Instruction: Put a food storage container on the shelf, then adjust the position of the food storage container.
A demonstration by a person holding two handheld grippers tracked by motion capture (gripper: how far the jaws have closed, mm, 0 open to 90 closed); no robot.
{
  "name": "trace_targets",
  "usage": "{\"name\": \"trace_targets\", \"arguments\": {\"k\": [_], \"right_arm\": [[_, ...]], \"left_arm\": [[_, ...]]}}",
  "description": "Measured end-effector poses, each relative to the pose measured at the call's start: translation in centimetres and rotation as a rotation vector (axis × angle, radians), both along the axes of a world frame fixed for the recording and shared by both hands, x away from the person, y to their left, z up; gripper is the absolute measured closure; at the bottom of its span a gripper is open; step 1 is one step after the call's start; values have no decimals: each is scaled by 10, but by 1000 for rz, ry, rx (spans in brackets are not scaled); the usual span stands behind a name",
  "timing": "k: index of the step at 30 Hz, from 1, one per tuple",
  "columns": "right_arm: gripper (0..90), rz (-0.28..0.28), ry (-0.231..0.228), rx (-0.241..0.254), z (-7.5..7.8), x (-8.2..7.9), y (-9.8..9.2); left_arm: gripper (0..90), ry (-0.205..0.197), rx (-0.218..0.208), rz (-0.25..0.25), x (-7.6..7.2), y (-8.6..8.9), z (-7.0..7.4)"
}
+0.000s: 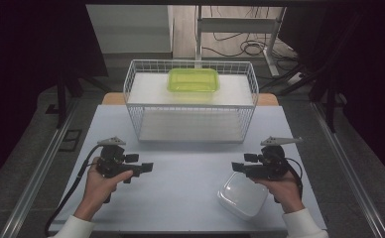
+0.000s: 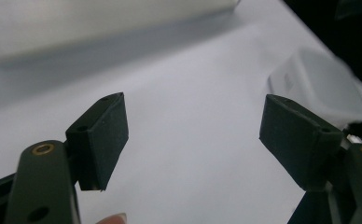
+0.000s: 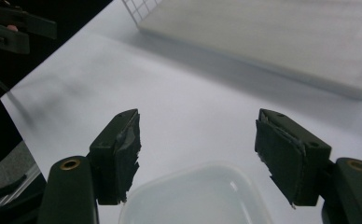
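Observation:
A white rounded-square container (image 1: 240, 197) lies on the white table (image 1: 185, 173) near its front right corner. My right gripper (image 1: 243, 162) hovers over the container's far left edge, pointing left. Its jaws stand wide open, and the right gripper view has the container (image 3: 193, 198) just below the right gripper (image 3: 198, 135). My left gripper (image 1: 140, 163) is held at the table's left, pointing right, open with nothing between its jaws. In the left gripper view the container (image 2: 319, 86) lies beyond the left gripper (image 2: 193, 121), at the upper right.
A white wire rack (image 1: 190, 105) with two shelves stands at the back of the table, and a translucent green container (image 1: 193, 80) sits on its top shelf. The rack's lower shelf (image 3: 281, 42) is bare. Bare tabletop lies between the two grippers.

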State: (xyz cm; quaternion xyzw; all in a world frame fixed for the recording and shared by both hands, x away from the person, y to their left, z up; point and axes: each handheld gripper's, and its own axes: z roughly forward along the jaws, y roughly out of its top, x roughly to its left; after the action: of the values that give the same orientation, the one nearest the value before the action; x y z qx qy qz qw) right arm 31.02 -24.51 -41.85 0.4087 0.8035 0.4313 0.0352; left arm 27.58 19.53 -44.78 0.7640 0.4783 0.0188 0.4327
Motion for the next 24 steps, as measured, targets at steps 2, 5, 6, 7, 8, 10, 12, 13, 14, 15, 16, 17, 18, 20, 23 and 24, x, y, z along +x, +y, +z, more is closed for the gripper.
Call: {"name": "trace_targets", "arguments": {"k": [2,5,6,7,8,10,12,13,14,15,16,17,18,20,23,24], "right_arm": [[310,6,5,-22,-6,-4,1],[305,1,5,-69,-13,-8,3],[304,3,4,-72,-16,-10,4],[304,3,4,-72,-16,-10,4],[303,7,3,-75,-17,-10,5],[302,8,0,-73,-18,-11,5],[301,11,1,-68,-19,-11,6],[299,12,-2,-68,-18,-12,6],[299,11,-4,-64,-18,-13,5],[299,8,-9,-61,-17,-13,4],[299,5,-13,-57,-16,-13,3],[299,3,-15,-55,-15,-14,1],[299,-1,-17,-52,-15,-14,0],[299,-6,-18,-52,-14,-13,-1],[300,-9,-16,-51,-14,-12,-1],[300,-7,-17,-52,-14,-12,0]], "left_arm": [[229,11,8,-8,-3,-1,-6],[233,17,23,2,-7,-1,-12],[234,23,14,-2,-8,-1,-12],[234,24,6,-5,-9,-1,-13],[234,25,7,-6,-11,0,-14],[235,31,9,-7,-11,-1,-16],[235,38,11,-5,-12,-3,-17],[233,36,14,-7,-12,-3,-17],[232,35,11,-6,-12,-3,-17],[231,35,9,-2,-12,-3,-17],[230,33,12,-1,-12,-2,-17],[230,32,13,1,-11,-2,-17],[229,32,13,2,-11,-2,-17],[229,31,20,2,-11,-1,-17],[230,29,27,5,-12,0,-17],[230,29,26,6,-12,0,-17]]}}
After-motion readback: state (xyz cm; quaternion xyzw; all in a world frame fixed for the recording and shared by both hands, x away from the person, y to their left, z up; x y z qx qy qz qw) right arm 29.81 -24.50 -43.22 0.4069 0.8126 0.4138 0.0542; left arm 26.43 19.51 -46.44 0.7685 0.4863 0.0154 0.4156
